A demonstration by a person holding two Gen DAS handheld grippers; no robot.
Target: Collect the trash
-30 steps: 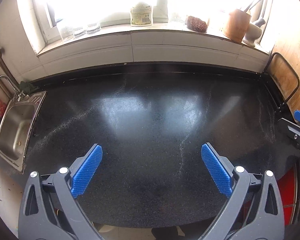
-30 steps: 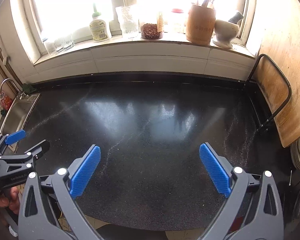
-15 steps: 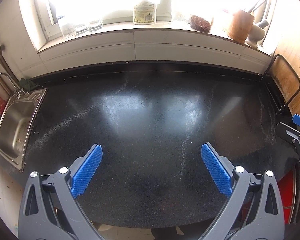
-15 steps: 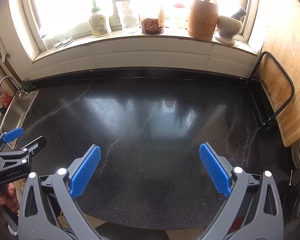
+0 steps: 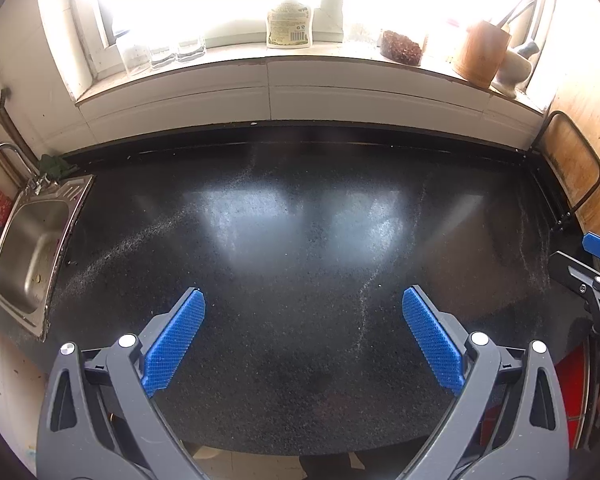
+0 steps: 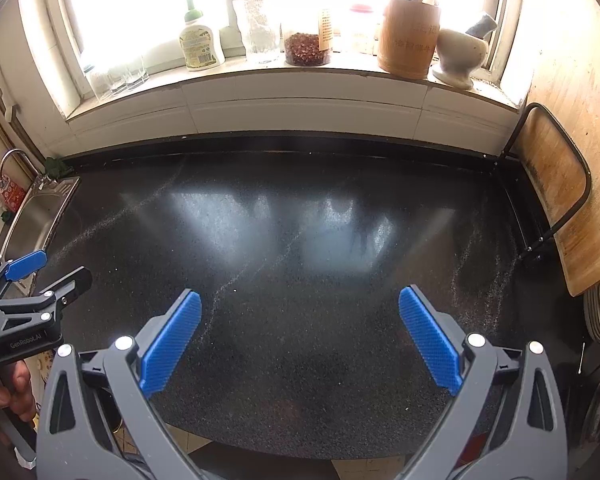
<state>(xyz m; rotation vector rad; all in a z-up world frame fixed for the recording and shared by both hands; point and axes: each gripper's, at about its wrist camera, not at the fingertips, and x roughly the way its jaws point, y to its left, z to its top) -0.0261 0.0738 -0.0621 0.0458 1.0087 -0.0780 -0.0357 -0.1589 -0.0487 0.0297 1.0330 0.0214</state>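
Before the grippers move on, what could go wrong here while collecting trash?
1. No trash shows on the black countertop, so a gripper may close on nothing.
2. The left gripper and the right gripper are both open and side by side; they could collide.
3. Reaching far risks knocking the wooden utensil holder or mortar off the windowsill.

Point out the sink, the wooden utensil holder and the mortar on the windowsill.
sink [image 5: 28,252]: left wrist view, on the bare steel basin floor.
wooden utensil holder [image 6: 410,36]: right wrist view, on the middle of its front wall.
mortar [image 6: 458,54]: right wrist view, on the white bowl's side.
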